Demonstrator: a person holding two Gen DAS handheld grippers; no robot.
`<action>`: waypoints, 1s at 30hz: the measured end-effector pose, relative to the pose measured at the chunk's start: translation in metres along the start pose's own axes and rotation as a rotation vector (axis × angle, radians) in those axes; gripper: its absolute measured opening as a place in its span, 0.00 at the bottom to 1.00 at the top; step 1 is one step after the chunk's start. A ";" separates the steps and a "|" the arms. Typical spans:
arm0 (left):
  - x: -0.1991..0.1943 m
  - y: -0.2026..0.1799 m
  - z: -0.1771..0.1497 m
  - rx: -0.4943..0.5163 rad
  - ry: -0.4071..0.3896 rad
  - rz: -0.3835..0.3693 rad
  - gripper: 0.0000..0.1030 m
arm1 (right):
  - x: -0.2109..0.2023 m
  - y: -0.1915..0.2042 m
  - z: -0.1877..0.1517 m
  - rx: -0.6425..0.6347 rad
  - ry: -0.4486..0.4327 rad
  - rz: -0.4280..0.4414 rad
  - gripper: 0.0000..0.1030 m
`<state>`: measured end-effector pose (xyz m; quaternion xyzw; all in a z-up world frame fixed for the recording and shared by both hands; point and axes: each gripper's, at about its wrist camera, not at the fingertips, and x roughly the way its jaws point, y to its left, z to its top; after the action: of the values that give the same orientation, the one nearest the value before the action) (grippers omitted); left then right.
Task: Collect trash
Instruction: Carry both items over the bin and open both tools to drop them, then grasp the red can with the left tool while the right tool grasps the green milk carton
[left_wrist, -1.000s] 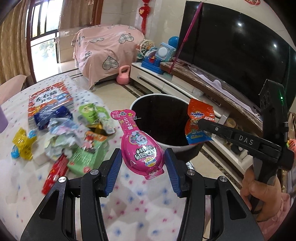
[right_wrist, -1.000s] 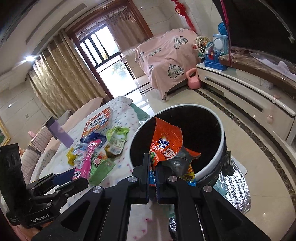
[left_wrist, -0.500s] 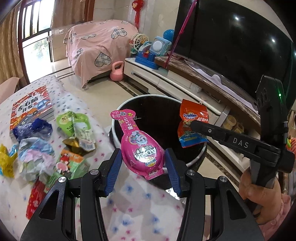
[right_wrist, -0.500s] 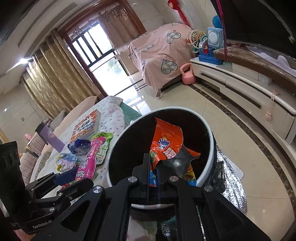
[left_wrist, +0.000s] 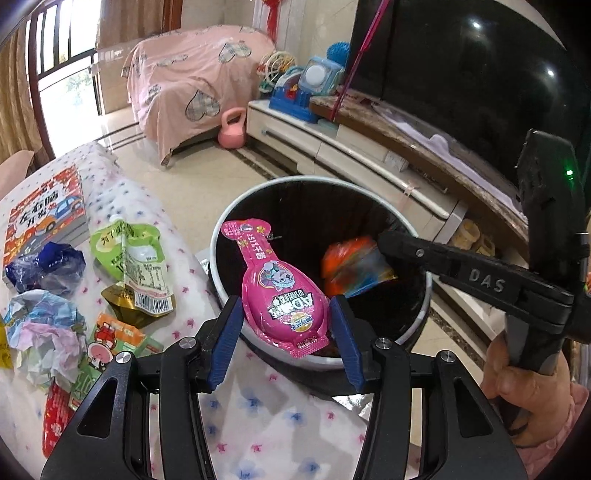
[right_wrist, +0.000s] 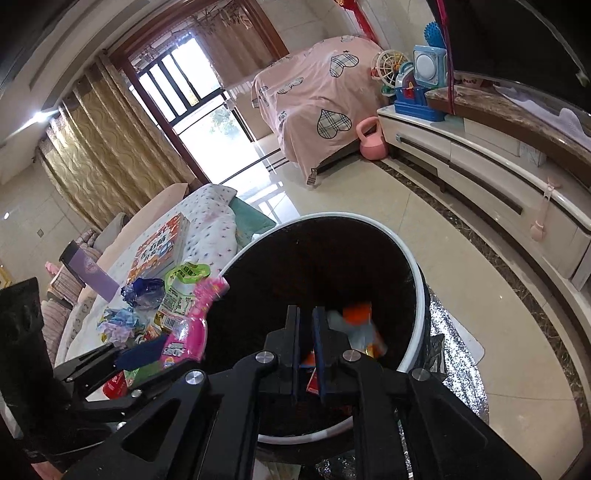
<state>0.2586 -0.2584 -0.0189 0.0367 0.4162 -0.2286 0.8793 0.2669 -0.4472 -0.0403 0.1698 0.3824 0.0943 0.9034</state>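
The pink glossy plastic snack packet (left_wrist: 282, 291), bulb-shaped with a long narrow neck, sits between the blue pads of the left gripper (left_wrist: 284, 328), which is closed on its wide lower part; the packet hangs over the near rim of the round white-rimmed bin with a black liner (left_wrist: 424, 236). From the right wrist view the same packet (right_wrist: 192, 325) shows at the bin's (right_wrist: 413, 266) left edge, held in the left gripper (right_wrist: 147, 350).

The orange and blue foil wrapper (left_wrist: 351, 271) is a motion-blurred shape inside the bin mouth, just off the tip of the right gripper (left_wrist: 386, 240). In the right wrist view the right gripper (right_wrist: 306, 321) has its pads a narrow gap apart with nothing between them, and the wrapper (right_wrist: 360, 319) lies beyond them, down in the bin.

On the white dotted tablecloth (left_wrist: 258, 424), near its bin-side edge, lie a green spouted pouch (left_wrist: 127, 254), a crumpled blue wrapper (left_wrist: 50, 264), a wad of pale crumpled paper (left_wrist: 44, 328) and a red packet (left_wrist: 55, 417). A picture book (left_wrist: 48, 214) rests at the far edge.
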 end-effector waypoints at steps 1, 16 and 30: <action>0.001 0.000 0.000 -0.001 0.005 -0.006 0.49 | -0.001 -0.001 0.000 0.007 -0.001 0.000 0.13; -0.039 0.023 -0.032 -0.088 -0.030 -0.013 0.70 | -0.037 0.021 -0.023 0.058 -0.095 0.069 0.80; -0.098 0.077 -0.100 -0.198 -0.052 0.063 0.74 | -0.037 0.085 -0.075 0.019 -0.062 0.129 0.83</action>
<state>0.1664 -0.1272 -0.0204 -0.0433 0.4126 -0.1593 0.8958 0.1834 -0.3618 -0.0327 0.2055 0.3435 0.1433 0.9051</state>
